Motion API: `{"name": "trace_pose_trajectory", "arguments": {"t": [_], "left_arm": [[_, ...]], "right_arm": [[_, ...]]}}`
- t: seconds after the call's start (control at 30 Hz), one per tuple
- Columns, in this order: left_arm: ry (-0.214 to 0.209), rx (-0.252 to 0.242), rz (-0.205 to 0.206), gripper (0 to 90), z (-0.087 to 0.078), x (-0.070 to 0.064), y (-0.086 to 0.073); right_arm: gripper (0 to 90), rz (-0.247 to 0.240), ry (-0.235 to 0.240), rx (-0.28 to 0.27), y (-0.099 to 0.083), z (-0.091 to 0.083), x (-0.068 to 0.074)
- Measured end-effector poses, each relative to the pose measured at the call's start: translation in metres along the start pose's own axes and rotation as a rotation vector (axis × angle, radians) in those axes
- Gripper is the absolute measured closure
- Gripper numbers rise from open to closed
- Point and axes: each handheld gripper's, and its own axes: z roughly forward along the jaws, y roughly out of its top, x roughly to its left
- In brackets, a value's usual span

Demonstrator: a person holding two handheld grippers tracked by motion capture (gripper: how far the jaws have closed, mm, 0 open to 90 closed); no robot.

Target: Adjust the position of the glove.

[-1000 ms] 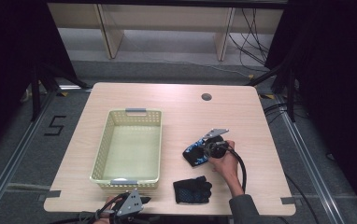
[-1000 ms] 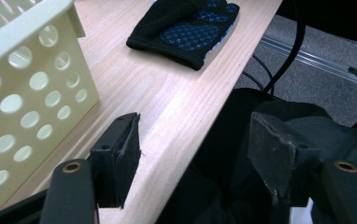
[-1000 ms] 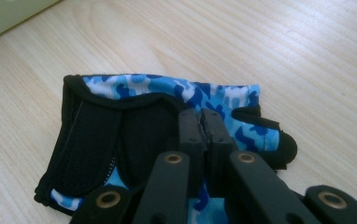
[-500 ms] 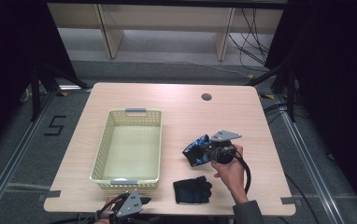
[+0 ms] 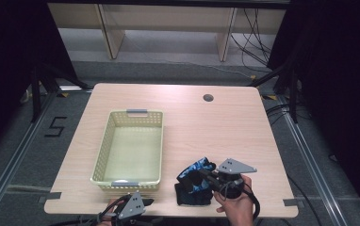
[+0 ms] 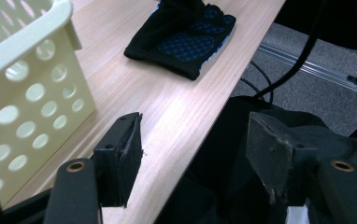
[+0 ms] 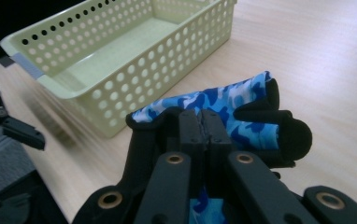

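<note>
Black fingers (image 7: pixel 193 133), brass-coloured pivot screws

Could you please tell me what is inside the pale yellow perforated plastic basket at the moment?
Nothing lies in the pale yellow perforated plastic basket; its floor is bare. The blue camouflage glove is outside it, pinched in the right gripper. The near wall hides a thin strip of the floor.

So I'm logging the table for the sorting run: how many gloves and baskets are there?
Gloves: 2, a blue camouflage glove in the right gripper and a black glove on the table.
Baskets: 1, a pale yellow basket.
Total: 3.
</note>
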Motion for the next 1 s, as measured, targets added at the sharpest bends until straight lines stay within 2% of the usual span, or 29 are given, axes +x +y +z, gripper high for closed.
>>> {"name": "trace_pose_trajectory", "arguments": {"t": [0.07, 0.1, 0.13, 0.17, 0.2, 0.23, 0.27, 0.3, 0.33, 0.37, 0.4, 0.47, 0.5, 0.53, 0.57, 0.6, 0.63, 0.67, 0.7, 0.73, 0.77, 0.8, 0.83, 0.87, 0.9, 0.93, 1.0], "left_arm": [[-0.011, -0.018, -0.016, 35.5, 0.001, -0.003, 0.001], [-0.006, -0.003, -0.003, 35.5, 0.001, -0.003, 0.001], [-0.004, -0.008, 0.002, 35.4, 0.001, -0.003, 0.002], [-0.016, -0.025, -0.025, 35.4, 0.003, -0.005, 0.002], [-0.006, -0.014, 0.008, 35.0, 0.003, -0.004, 0.003], [-0.020, -0.005, -0.011, 34.6, 0.005, -0.005, 0.003], [-0.003, -0.017, 0.002, 34.4, 0.005, -0.006, 0.004], [-0.015, -0.023, -0.010, 34.2, 0.006, -0.008, 0.005], [-0.014, -0.004, 0.015, 34.1, 0.006, -0.008, 0.007], [-0.031, -0.011, 0.005, 34.1, 0.008, -0.010, 0.009], [-0.020, -0.023, -0.001, 34.1, 0.011, -0.013, 0.010], [-0.024, -0.031, 0.014, 34.4, 0.018, -0.017, 0.017], [-0.022, -0.026, 0.050, 34.9, 0.022, -0.018, 0.021], [-0.034, -0.021, 0.045, 35.1, 0.025, -0.020, 0.024], [-0.022, -0.035, 0.052, 35.6, 0.030, -0.022, 0.028], [-0.002, -0.011, 0.077, 36.3, 0.032, -0.023, 0.031], [0.006, -0.033, 0.063, 36.4, 0.037, -0.025, 0.034], [0.007, -0.001, 0.071, 36.6, 0.039, -0.026, 0.037], [0.036, -0.019, 0.083, 37.3, 0.044, -0.028, 0.038], [0.049, 0.002, 0.089, 37.8, 0.047, -0.029, 0.040], [0.056, -0.012, 0.084, 37.9, 0.050, -0.031, 0.041], [0.063, -0.013, 0.085, 38.6, 0.054, -0.032, 0.041], [0.061, -0.006, 0.095, 39.3, 0.056, -0.032, 0.042], [0.073, 0.005, 0.101, 39.5, 0.058, -0.032, 0.043], [0.079, 0.010, 0.126, 39.7, 0.060, -0.031, 0.043], [0.082, 0.014, 0.126, 40.1, 0.062, -0.030, 0.043], [0.089, 0.028, 0.126, 42.6, 0.064, -0.028, 0.041]], "right_arm": [[89.8, 0.022, 0.018, -0.012, -0.006, 0.001, 0.002], [89.8, 0.001, 0.019, -0.006, -0.009, 0.001, 0.001], [89.8, 0.034, 0.026, -0.006, -0.012, 0.001, 0.005], [89.8, 0.026, 0.030, -0.006, -0.015, 0.002, 0.004], [89.8, 0.030, 0.029, -0.005, -0.017, 0.003, 0.006], [89.8, 0.039, 0.032, -0.004, -0.019, 0.004, 0.007], [89.8, 0.039, 0.049, 0.002, -0.020, 0.004, 0.007], [89.8, 0.051, 0.052, -0.011, -0.021, 0.005, 0.008], [89.8, 0.051, 0.044, -0.008, -0.022, 0.006, 0.008], [89.8, 0.059, 0.041, -0.005, -0.023, 0.007, 0.009], [89.8, 0.064, 0.041, -0.008, -0.023, 0.007, 0.011], [89.7, 0.096, 0.050, -0.013, -0.026, 0.009, 0.012], [89.8, 0.106, 0.053, -0.016, -0.028, 0.011, 0.012], [89.8, 0.135, 0.060, -0.024, -0.029, 0.011, 0.015], [89.8, 0.120, 0.059, -0.023, -0.030, 0.012, 0.014], [89.8, 0.112, 0.050, -0.009, -0.031, 0.012, 0.015], [89.8, 0.123, 0.062, -0.021, -0.032, 0.013, 0.016], [89.7, 0.131, 0.068, -0.020, -0.032, 0.013, 0.017], [89.8, 0.131, 0.066, -0.027, -0.032, 0.012, 0.017], [89.8, 0.161, 0.065, -0.022, -0.032, 0.012, 0.020], [89.8, 0.162, 0.069, -0.027, -0.032, 0.012, 0.020], [89.8, 0.126, 0.059, -0.036, -0.033, 0.013, 0.017], [89.7, 0.149, 0.067, -0.030, -0.034, 0.013, 0.017], [89.7, 0.151, 0.063, -0.015, -0.035, 0.013, 0.016], [89.7, 0.171, 0.066, -0.032, -0.037, 0.015, 0.017], [89.7, 0.148, 0.048, -0.018, -0.038, 0.014, 0.014], [89.7, 0.177, 0.045, -0.007, -0.042, 0.014, 0.009]]}}
